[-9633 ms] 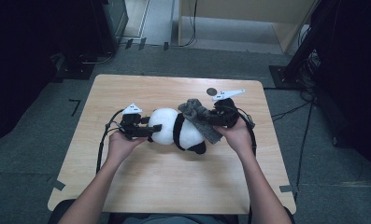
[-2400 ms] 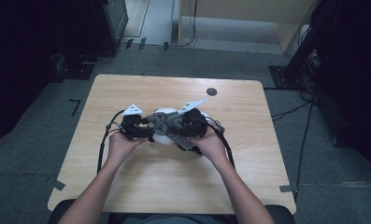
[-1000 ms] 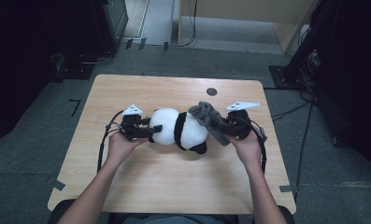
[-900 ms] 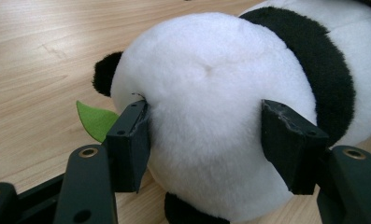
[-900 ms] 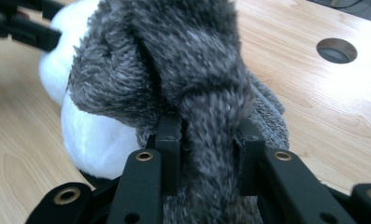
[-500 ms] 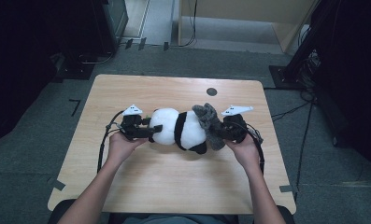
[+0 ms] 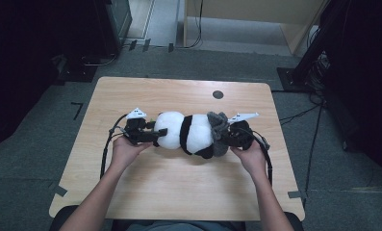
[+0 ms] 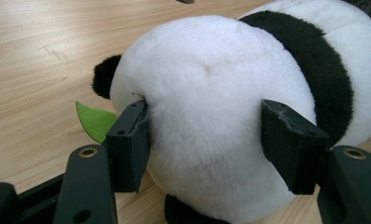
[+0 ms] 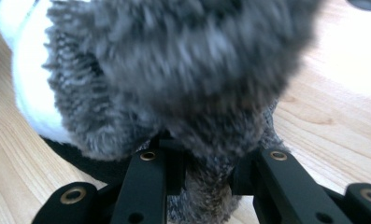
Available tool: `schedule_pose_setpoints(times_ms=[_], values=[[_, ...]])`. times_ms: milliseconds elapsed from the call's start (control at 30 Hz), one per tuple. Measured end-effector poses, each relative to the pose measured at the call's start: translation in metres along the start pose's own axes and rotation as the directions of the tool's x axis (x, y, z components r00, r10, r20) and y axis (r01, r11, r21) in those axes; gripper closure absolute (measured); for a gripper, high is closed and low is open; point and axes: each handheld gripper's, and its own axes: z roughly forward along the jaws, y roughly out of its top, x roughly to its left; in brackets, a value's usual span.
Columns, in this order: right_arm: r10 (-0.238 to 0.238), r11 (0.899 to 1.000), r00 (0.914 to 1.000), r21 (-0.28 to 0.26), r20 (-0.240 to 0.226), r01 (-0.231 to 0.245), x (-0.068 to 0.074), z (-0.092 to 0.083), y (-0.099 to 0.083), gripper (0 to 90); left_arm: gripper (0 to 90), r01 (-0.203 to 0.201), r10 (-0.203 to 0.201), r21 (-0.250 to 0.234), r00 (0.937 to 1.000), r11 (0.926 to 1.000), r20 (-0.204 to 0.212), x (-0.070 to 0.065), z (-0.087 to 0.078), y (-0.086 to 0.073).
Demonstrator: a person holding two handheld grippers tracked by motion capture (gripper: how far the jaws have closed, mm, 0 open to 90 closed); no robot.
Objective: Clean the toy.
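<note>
No lettering, label or number seems readable anywhere in these views.

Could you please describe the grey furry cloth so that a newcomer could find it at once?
On the wooden table lies a plush panda. The grey furry cloth is bunched against its right end, pinched by the right gripper; it alone is shaggy and grey.

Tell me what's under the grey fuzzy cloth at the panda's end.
The grey fuzzy cloth drapes over the plush panda's white and black end; the part beneath is covered. The right tool pinches the cloth's lower edge.
</note>
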Motion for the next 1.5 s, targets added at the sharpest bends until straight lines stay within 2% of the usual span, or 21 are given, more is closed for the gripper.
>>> schedule_pose_setpoints(times_ms=[67, 200, 267, 433, 567, 700, 833, 967, 1100, 1167, 1333, 1500], values=[[0.005, 1.000, 0.9999, -0.010, -0.010, -0.005, -0.002, 0.004, -0.003, 72.9, 36.5, 0.002, -0.002, 0.000, 1.0000, 1.0000, 0.001, 0.000, 0.000, 0.000], [0.050, 0.999, 0.9979, 0.000, -0.040, -0.050, -0.009, 0.012, -0.009, 72.9, 36.5, 0.002, -0.002, -0.002, 1.0000, 1.0000, 0.001, 0.000, 0.000, 0.000], [0.065, 0.998, 0.9970, 0.025, -0.041, -0.064, -0.010, 0.017, -0.010, 72.9, 36.5, 0.001, -0.001, 0.000, 1.0000, 1.0000, 0.002, 0.001, 0.000, 0.000], [0.067, 0.995, 0.9971, 0.079, -0.036, -0.064, -0.010, 0.031, -0.014, 72.9, 36.5, 0.001, -0.001, 0.001, 1.0000, 1.0000, 0.002, 0.001, 0.000, 0.000], [0.100, 0.992, 0.9937, 0.080, -0.051, -0.095, -0.013, 0.032, -0.015, 73.0, 36.4, 0.001, -0.001, 0.001, 1.0000, 1.0000, 0.002, 0.001, 0.000, 0.000], [0.087, 0.993, 0.9957, 0.081, -0.033, -0.084, -0.013, 0.026, -0.013, 73.3, 36.3, 0.001, -0.001, 0.002, 1.0000, 1.0000, -0.003, 0.000, 0.000, 0.000], [0.104, 0.993, 0.9942, 0.057, -0.028, -0.102, -0.016, 0.015, -0.012, 73.4, 36.1, -0.003, 0.003, 0.003, 1.0000, 1.0000, 0.000, 0.000, -0.001, 0.000], [0.097, 0.995, 0.9951, 0.000, -0.016, -0.097, -0.016, -0.002, -0.007, 73.3, 36.1, -0.005, 0.005, 0.001, 1.0000, 1.0000, -0.001, 0.000, 0.000, 0.000], [0.092, 0.993, 0.9952, -0.068, -0.033, -0.094, -0.015, -0.021, 0.004, 73.8, 36.1, -0.006, 0.006, 0.000, 1.0000, 1.0000, -0.002, 0.000, 0.000, 0.000], [0.086, 0.992, 0.9953, -0.084, -0.045, -0.089, -0.012, -0.026, 0.009, 73.8, 36.1, -0.006, 0.006, -0.001, 1.0000, 1.0000, -0.003, 0.000, 0.000, 0.000], [0.044, 0.992, 0.9959, -0.112, -0.079, -0.053, -0.002, -0.028, 0.017, 73.1, 36.1, -0.008, 0.008, -0.001, 1.0000, 1.0000, -0.004, 0.000, 0.000, 0.000], [0.019, 0.995, 0.9979, -0.100, -0.062, -0.025, 0.004, -0.020, 0.020, 72.5, 36.1, -0.008, 0.008, -0.002, 1.0000, 1.0000, -0.005, 0.000, 0.000, 0.000]])
